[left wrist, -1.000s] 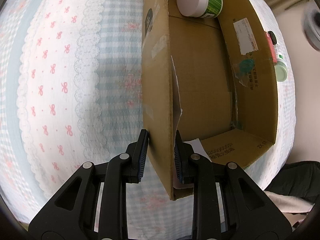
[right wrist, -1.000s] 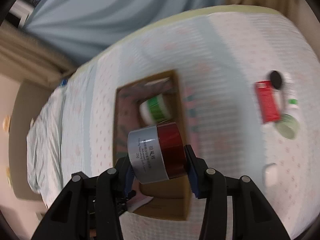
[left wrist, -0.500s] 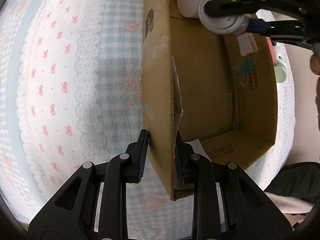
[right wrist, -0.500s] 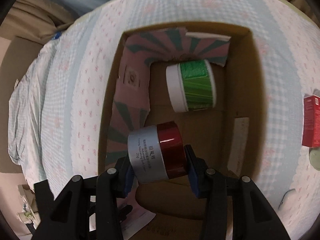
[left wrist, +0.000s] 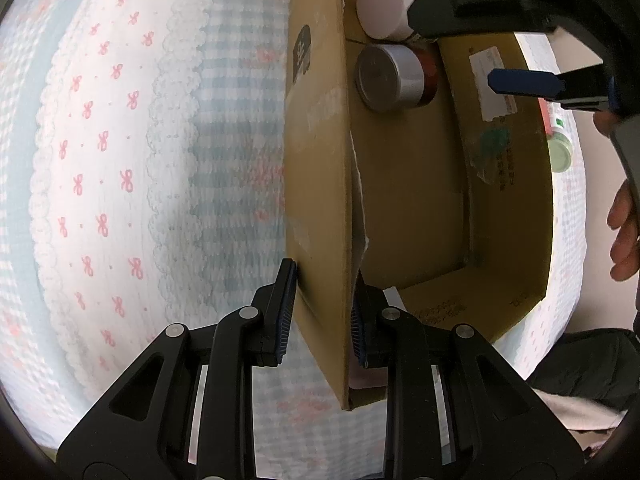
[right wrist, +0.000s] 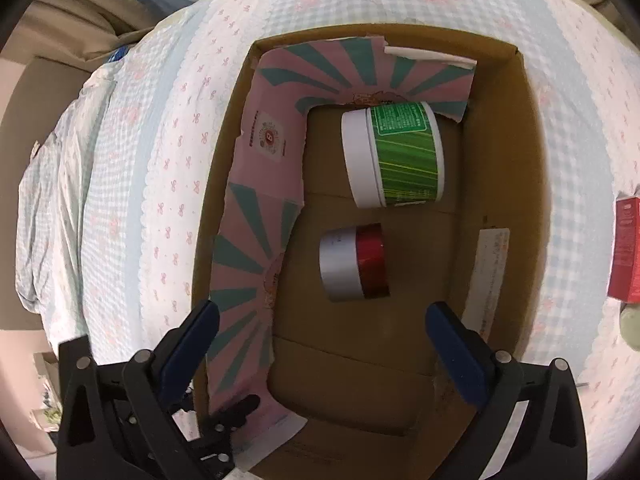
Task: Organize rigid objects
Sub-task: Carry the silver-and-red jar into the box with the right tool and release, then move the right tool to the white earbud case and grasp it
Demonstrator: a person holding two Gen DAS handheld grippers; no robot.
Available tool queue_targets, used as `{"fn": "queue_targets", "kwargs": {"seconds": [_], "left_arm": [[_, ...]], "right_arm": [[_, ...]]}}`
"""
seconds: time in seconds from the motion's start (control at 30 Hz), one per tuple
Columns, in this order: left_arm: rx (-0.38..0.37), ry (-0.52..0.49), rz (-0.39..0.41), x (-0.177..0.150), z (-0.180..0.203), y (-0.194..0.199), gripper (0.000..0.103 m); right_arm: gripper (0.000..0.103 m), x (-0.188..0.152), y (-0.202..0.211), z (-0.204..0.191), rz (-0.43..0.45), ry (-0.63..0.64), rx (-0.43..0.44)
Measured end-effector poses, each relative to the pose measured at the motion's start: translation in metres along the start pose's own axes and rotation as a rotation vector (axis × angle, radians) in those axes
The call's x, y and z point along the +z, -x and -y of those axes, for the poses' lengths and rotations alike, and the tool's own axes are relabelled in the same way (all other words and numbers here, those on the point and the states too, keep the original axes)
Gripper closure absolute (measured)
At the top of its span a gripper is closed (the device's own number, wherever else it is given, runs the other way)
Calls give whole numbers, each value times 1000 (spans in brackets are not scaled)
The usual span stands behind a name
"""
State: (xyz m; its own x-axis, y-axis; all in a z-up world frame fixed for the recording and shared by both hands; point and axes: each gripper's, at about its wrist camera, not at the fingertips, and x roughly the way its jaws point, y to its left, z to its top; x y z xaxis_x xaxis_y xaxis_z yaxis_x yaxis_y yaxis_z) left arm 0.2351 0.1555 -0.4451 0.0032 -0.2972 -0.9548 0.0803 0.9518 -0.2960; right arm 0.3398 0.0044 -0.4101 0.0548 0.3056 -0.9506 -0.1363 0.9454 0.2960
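Note:
A cardboard box point(left wrist: 316, 160) stands on the bed, and my left gripper point(left wrist: 322, 280) is shut on its left wall. Inside it, a silver-and-red jar point(right wrist: 354, 264) lies on its side on the floor, apart from my right gripper point(right wrist: 322, 316). That gripper's jaws are opening wide above the box with nothing between them. Just beyond, a green jar with a white lid point(right wrist: 394, 156) also lies on its side. The left wrist view shows both the silver-and-red jar point(left wrist: 390, 80) and the green jar point(left wrist: 384, 4) under the right gripper point(left wrist: 456, 54).
A pink-and-teal printed flap point(right wrist: 276, 128) lines the box's left and far inner walls. Right of the box, on the bow-patterned bedcover point(left wrist: 120, 180), lie a red carton point(right wrist: 626, 248) and a green-capped bottle point(left wrist: 560, 152). A person's hand point(left wrist: 624, 232) is at the right edge.
My right gripper came down over the box with the silver-and-red jar, then opened and let it go onto the box floor. The left gripper kept its hold on the wall.

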Motion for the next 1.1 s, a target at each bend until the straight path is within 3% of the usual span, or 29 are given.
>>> {"fn": "queue_targets", "kwargs": {"seconds": [0.47, 0.73, 0.93, 1.1], "left_arm": [[8, -25, 4, -2, 6, 4, 81], [5, -24, 2, -1, 5, 4, 81], [13, -39, 6, -3, 8, 3, 81], [7, -35, 9, -4, 7, 3, 81]], "right_arm": [[0, 1, 28, -5, 60, 10, -57], [0, -4, 93, -10, 120, 26, -99], [0, -30, 150, 19, 191, -5, -137], [0, -71, 182, 63, 240, -116, -171]]}}
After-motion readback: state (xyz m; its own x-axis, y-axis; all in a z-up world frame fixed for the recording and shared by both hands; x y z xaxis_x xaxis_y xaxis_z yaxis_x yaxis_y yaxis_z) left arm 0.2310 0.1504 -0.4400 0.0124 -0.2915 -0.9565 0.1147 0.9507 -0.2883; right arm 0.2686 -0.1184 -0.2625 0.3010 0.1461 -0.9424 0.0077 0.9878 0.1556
